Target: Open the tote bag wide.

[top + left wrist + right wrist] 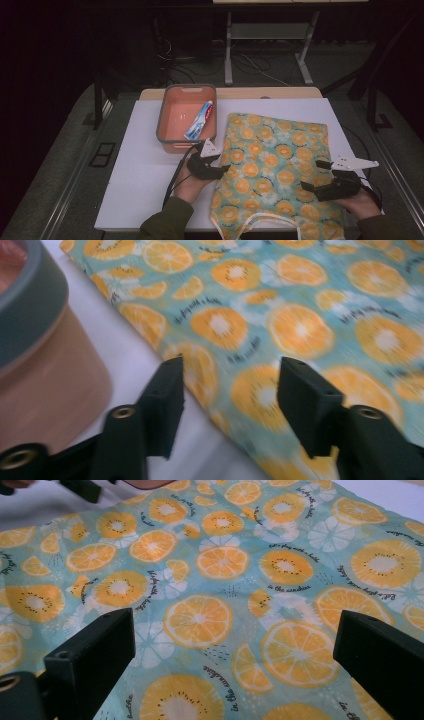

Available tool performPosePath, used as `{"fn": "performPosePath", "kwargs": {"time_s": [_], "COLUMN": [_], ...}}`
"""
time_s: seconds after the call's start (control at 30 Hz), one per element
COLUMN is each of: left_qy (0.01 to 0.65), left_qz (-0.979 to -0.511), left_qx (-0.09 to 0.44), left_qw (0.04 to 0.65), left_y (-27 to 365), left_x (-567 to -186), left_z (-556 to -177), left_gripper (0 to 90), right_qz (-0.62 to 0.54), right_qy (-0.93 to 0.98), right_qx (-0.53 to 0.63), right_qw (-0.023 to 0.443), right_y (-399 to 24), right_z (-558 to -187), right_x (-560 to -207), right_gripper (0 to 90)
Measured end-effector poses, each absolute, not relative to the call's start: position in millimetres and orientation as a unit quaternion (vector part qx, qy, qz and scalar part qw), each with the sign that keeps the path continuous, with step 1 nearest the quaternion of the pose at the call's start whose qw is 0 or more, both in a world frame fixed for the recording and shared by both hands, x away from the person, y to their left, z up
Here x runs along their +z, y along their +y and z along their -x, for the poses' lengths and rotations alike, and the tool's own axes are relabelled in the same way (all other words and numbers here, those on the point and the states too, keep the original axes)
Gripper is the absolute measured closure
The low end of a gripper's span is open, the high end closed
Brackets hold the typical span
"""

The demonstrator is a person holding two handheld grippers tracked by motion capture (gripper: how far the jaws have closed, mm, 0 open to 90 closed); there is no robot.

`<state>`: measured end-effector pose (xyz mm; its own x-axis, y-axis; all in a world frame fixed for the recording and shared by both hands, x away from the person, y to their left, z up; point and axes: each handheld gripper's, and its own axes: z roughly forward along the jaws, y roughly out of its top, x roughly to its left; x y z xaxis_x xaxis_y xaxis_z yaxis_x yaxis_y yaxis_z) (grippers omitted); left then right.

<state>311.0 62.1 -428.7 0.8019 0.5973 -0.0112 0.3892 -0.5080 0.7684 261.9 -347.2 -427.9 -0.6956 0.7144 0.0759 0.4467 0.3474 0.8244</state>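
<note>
A teal cloth bag (272, 165) printed with orange slices lies flat on the white board, its handles toward the near edge. My left gripper (224, 164) hovers at the bag's left edge, beside the orange tub. In the left gripper view its jaws (232, 370) stand open over the bag's edge (280, 315), with nothing pressed between them. My right gripper (312, 175) is over the bag's right side. In the right gripper view its jaws (235, 625) are spread wide above the fabric (220, 565).
An orange tub with a grey rim (186, 90) stands at the back left of the white board (145, 165), with a toothpaste tube (200, 121) inside it. The tub's wall (45, 385) is close on the left of my left gripper. Table legs and cables lie beyond.
</note>
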Motion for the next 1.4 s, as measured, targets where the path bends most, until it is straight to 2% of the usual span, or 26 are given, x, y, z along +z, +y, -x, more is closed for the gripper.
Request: {"fn": "performPosePath", "kwargs": {"time_s": [0.07,0.2,0.33,0.47,0.63,0.8,0.83,1.0,1.27,1.4], "left_qy": [0.29,0.292,0.293,0.287,0.271,0.26,0.257,0.255,0.278,0.291], "left_qz": [-0.861,-0.868,-0.874,-0.879,-0.886,-0.888,-0.89,-0.888,-0.874,-0.867], "left_qx": [0.119,0.098,0.078,0.066,0.083,0.065,0.066,0.083,0.13,0.13], "left_qw": [0.4,0.389,0.381,0.375,0.368,0.373,0.371,0.375,0.377,0.384], "left_y": [67.9,75.2,74.7,68.8,65.0,64.3,63.4,62.0,64.1,62.6], "left_x": [-429.7,-436.2,-443.1,-448.1,-447.5,-447.7,-447.1,-441.1,-439.2,-445.8], "left_z": [-300.0,-281.4,-273.6,-274.2,-270.8,-272.4,-272.7,-281.4,-333.5,-350.3], "left_gripper": [36.3,33.9,33.9,39.0,59.2,87.0,88.6,89.6,89.6,89.5], "right_qz": [-0.359,-0.359,-0.359,-0.358,-0.359,-0.358,-0.358,-0.358,-0.359,-0.359], "right_qy": [0.807,0.808,0.808,0.808,0.809,0.81,0.81,0.81,0.811,0.81], "right_qx": [0.443,0.443,0.442,0.442,0.441,0.439,0.439,0.439,0.437,0.437], "right_qw": [0.151,0.152,0.152,0.153,0.153,0.153,0.153,0.154,0.152,0.152], "right_y": [-346.9,-345.9,-345.7,-345.9,-345.8,-345.3,-345.3,-345.5,-344.5,-345.2], "right_z": [-262.1,-262.0,-262.0,-262.3,-262.8,-262.3,-262.3,-262.3,-262.7,-262.9], "right_x": [-428.0,-428.1,-428.3,-428.5,-428.9,-428.8,-428.9,-428.8,-429.6,-429.8], "right_gripper": [3.1,3.1,3.1,3.1,3.1,3.1,3.1,3.1,3.1,3.1]}}
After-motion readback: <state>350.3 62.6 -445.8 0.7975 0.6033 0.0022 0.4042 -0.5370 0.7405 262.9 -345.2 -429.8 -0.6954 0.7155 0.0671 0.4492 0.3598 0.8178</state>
